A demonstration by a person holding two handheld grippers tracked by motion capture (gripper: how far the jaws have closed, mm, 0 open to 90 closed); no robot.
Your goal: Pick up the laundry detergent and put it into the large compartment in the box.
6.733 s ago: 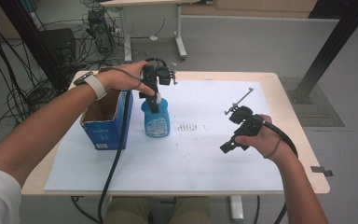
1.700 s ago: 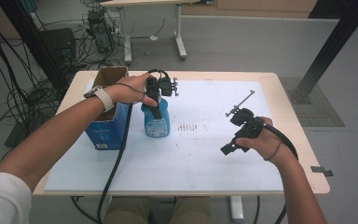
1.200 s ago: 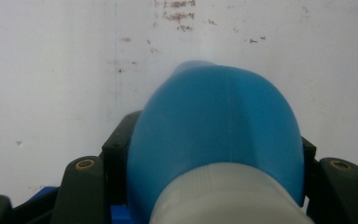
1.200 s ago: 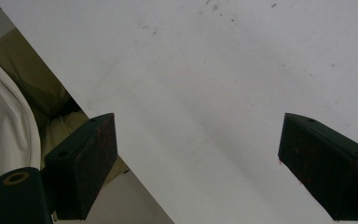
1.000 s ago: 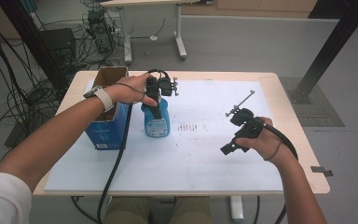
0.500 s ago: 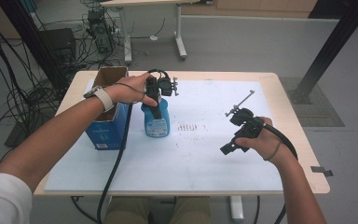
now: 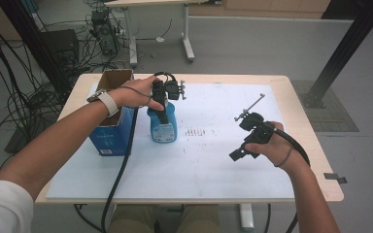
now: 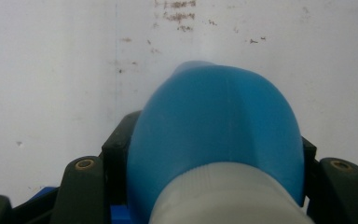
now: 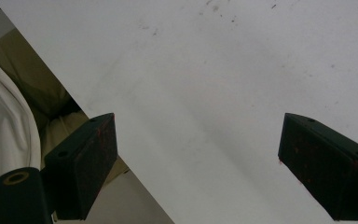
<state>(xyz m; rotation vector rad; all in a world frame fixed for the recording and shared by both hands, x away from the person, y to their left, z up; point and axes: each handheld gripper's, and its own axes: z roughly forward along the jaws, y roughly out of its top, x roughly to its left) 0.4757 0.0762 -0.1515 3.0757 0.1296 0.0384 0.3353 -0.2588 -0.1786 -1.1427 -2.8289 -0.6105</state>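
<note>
The left gripper [image 8: 214, 186] clamps a blue bottle [image 8: 214, 135] with a white neck between its black jaws. Below lies a white sheet [image 8: 51, 70] bearing dark specks.

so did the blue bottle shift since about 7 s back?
Yes. The blue bottle sits slightly nearer the cardboard box than before, with the left gripper clamped on its top.

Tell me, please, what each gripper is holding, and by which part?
The left gripper clamps the blue bottle at its neck; the right gripper holds nothing.
</note>
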